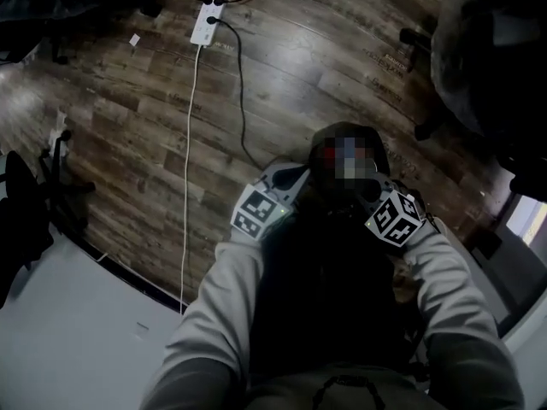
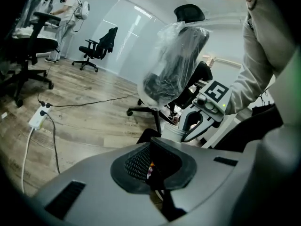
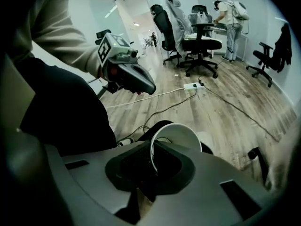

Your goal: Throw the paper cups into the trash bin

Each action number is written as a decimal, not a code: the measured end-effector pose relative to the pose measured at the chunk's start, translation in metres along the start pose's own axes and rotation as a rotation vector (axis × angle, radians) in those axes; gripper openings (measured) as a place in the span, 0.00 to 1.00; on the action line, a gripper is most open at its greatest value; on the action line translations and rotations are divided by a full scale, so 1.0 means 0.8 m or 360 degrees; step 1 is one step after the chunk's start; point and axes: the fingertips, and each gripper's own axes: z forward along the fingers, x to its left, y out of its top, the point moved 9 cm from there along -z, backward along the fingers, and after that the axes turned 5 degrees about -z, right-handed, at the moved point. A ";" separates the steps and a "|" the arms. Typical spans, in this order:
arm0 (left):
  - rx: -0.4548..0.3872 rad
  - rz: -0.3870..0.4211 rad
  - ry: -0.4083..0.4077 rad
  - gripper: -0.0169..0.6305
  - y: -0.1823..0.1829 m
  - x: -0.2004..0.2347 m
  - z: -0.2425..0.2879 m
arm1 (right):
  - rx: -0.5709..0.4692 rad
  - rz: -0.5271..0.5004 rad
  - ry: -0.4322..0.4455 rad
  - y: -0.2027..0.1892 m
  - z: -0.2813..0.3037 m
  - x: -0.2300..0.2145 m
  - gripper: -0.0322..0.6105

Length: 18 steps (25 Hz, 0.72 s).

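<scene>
Wood floor point(image 1: 111, 143) is taking up most of the head view, and no bin is showing there or in either gripper view. Biggest risk: letting go over bare floor and missing, since the drop spot is not being seen from here

Plastic-wrapped chair point(image 2: 174, 65) is standing near, beyond the left gripper; a swing that way could be snagging the wrap

Sleeves point(image 1: 214, 314) are framing a dark mass between them, cannot tell what it is

Right gripper point(image 3: 151, 164) and left gripper point(image 2: 153, 173) are hanging side by side, apart but near; turning both in toward one bin could be knocking them together and jarring the grip

Power strip point(image 1: 208, 20) with cables point(image 1: 186, 186) is lying on the floor ahead; any dregs tipping out of a cup would be landing near live plugs

Cup point(image 3: 181, 138), white, is sitting in the right fingers point(image 3: 174, 168), which are pinching only its rim wall. Its mouth is facing the camera and the rest is hanging free past the tips; thin paper could be buckling or sliding out early

Left fingers point(image 2: 134, 166) are pressing together on a thin orange-and-white sliver point(image 2: 149, 166); too little is showing to call it a cup, and so shallow a hold might be slipping
</scene>
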 end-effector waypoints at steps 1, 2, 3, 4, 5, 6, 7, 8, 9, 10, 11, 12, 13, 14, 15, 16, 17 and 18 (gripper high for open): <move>0.0007 -0.0022 -0.0002 0.01 -0.012 -0.001 0.002 | -0.0007 0.0032 0.0030 -0.006 0.010 0.001 0.11; 0.0010 -0.0043 0.0001 0.01 -0.021 -0.001 0.004 | -0.0008 0.0049 0.0041 -0.011 0.018 0.000 0.11; 0.0011 -0.0062 0.0008 0.01 -0.027 0.000 0.006 | 0.0003 0.0049 0.0035 -0.015 0.025 -0.002 0.11; 0.0009 -0.0080 0.0014 0.01 -0.032 0.002 0.007 | 0.0017 0.0043 0.0022 -0.017 0.031 -0.004 0.11; 0.0004 -0.0096 0.0016 0.01 -0.035 0.003 0.006 | 0.0029 0.0039 0.0012 -0.018 0.037 -0.005 0.11; -0.0002 -0.0109 0.0015 0.01 -0.036 0.003 0.004 | 0.0036 0.0039 0.0006 -0.019 0.041 -0.005 0.11; -0.0008 -0.0117 0.0013 0.01 -0.037 0.002 0.004 | 0.0039 0.0044 0.0003 -0.021 0.046 -0.005 0.11; -0.0008 -0.0119 0.0012 0.01 -0.038 0.001 0.004 | 0.0041 0.0054 0.0000 -0.024 0.049 -0.005 0.11; -0.0002 -0.0116 0.0011 0.01 -0.038 -0.001 0.006 | 0.0044 0.0066 -0.0005 -0.027 0.053 -0.006 0.11; 0.0007 -0.0111 0.0008 0.01 -0.039 -0.003 0.008 | 0.0050 0.0077 -0.0010 -0.030 0.056 -0.006 0.11; 0.0011 -0.0107 0.0001 0.01 -0.039 -0.006 0.011 | 0.0056 0.0088 -0.0014 -0.033 0.060 -0.006 0.11; 0.0006 -0.0108 -0.0008 0.01 -0.038 -0.008 0.014 | 0.0059 0.0105 -0.0013 -0.034 0.062 -0.006 0.11; -0.0010 -0.0115 -0.0014 0.01 -0.035 -0.010 0.014 | 0.0062 0.0129 -0.0006 -0.034 0.065 -0.006 0.11; -0.0031 -0.0125 -0.0014 0.01 -0.031 -0.011 0.013 | 0.0064 0.0156 0.0007 -0.034 0.066 -0.007 0.22; -0.0052 -0.0137 -0.0007 0.01 -0.027 -0.011 0.011 | 0.0065 0.0178 0.0018 -0.032 0.067 -0.007 0.36; -0.0067 -0.0150 0.0007 0.01 -0.023 -0.013 0.009 | 0.0061 0.0189 0.0020 -0.030 0.065 -0.008 0.38; -0.0070 -0.0162 0.0022 0.01 -0.019 -0.017 0.006 | 0.0055 0.0186 0.0013 -0.029 0.060 -0.007 0.44; -0.0061 -0.0168 0.0031 0.01 -0.016 -0.024 0.003 | 0.0052 0.0180 0.0003 -0.027 0.053 -0.004 0.45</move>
